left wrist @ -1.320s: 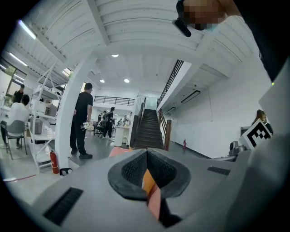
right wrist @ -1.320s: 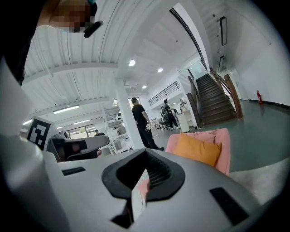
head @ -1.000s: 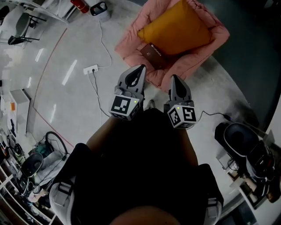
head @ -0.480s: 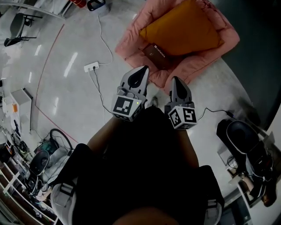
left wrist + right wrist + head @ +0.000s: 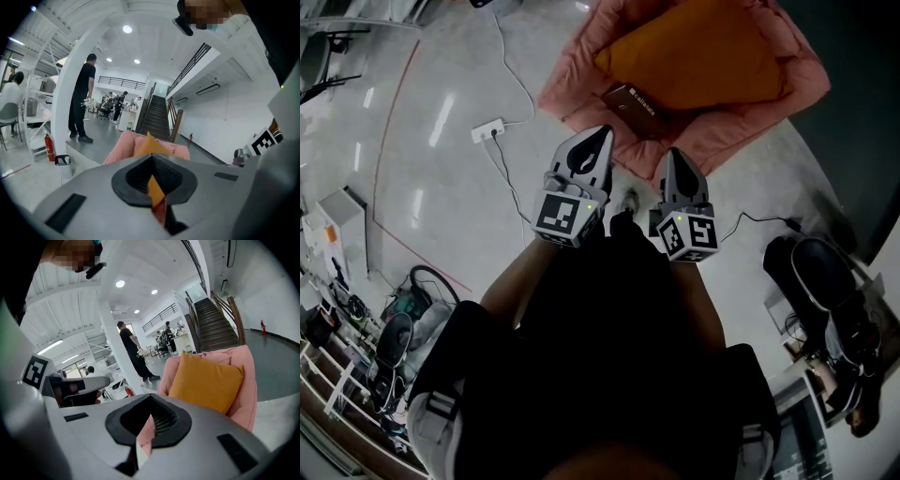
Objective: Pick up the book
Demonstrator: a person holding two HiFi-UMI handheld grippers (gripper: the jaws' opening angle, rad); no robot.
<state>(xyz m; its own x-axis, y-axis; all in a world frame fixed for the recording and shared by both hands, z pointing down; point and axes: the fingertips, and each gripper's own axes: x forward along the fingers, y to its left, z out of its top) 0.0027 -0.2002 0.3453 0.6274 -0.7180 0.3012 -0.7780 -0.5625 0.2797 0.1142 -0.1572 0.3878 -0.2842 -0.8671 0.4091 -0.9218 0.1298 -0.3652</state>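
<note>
Left claw (image 5: 600, 134) and right claw (image 5: 671, 156) both closed, nothing gripped. Dark brown rectangular book (image 5: 632, 102) lies on pink padded seat (image 5: 577, 77), untouched.

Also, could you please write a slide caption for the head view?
Left claw and right claw, both shut, point toward the book on the pink floor chair beside an orange cushion.

One book (image 5: 633, 99); one orange cushion (image 5: 694, 54); one pink beanbag (image 5: 722, 137); one power strip (image 5: 487, 129); two grippers (image 5: 602, 132) (image 5: 673, 156).
</note>
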